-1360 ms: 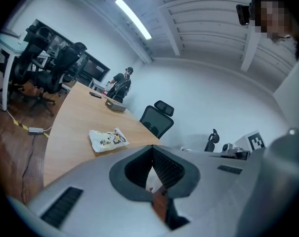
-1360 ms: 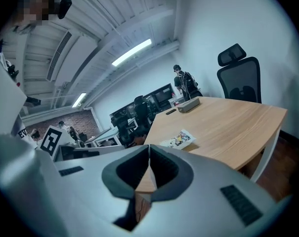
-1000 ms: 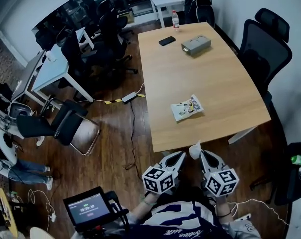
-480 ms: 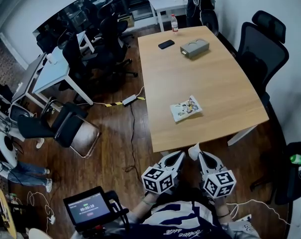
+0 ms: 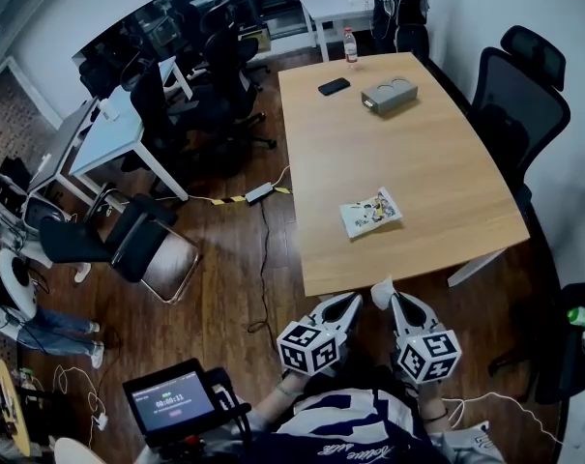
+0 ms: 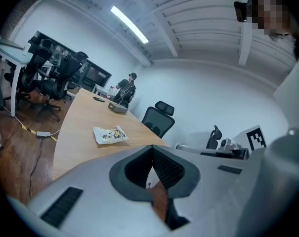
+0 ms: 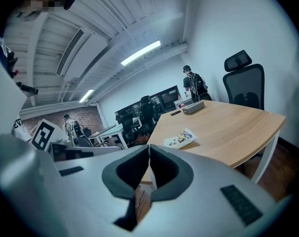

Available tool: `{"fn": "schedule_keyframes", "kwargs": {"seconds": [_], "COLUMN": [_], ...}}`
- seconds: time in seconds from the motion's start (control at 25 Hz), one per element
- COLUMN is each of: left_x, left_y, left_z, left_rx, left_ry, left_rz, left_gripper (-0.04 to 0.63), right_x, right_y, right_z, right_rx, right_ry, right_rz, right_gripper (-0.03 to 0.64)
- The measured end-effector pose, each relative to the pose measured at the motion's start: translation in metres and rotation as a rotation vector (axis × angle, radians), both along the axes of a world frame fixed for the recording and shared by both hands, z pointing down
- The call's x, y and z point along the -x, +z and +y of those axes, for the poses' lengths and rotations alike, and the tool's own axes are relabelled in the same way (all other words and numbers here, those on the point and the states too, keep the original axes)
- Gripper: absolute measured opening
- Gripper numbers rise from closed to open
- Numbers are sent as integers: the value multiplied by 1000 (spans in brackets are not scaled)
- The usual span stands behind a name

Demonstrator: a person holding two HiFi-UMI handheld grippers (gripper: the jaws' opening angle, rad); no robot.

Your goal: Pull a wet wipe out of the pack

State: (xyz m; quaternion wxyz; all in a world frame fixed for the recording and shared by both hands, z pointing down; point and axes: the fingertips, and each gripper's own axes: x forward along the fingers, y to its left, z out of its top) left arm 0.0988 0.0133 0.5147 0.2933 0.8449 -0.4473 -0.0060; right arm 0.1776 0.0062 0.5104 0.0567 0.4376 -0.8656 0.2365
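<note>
Grippers are hovering low, just off the near edge of the smooth pale wooden table (image 5: 418, 172). The left grey plastic gripper (image 5: 353, 300) and the right grey plastic gripper (image 5: 382, 296) are each pressing their tips together, gripping nothing between the dark textured pads (image 6: 166, 168). The flat, crinkly white wet wipe pack (image 5: 370, 213) is lying on the table's near part, well apart from both. A rectangular grey box (image 5: 389, 95) and a slim black phone (image 5: 334, 86) are resting at the far end.

Bright, even light from long white ceiling strip lamp (image 6: 130, 24). Gripper views: strong fisheye warp, dark corners; grey left gripper (image 6: 151, 147) v. close, out of focus.
</note>
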Motion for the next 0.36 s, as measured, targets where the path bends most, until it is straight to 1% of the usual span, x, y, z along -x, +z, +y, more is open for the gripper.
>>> {"fn": "schedule_keyframes", "kwargs": {"seconds": [0.36], "left_x": [-3], "left_y": [2], "left_z": [2], "left_rx": [8], "left_ry": [6], "left_rz": [-3], "left_gripper": [3], "right_x": [1], "right_y": [2], "right_z": [3], "right_rx": [9], "right_ry": [-6], "right_rz": [4], "right_gripper": [5]}}
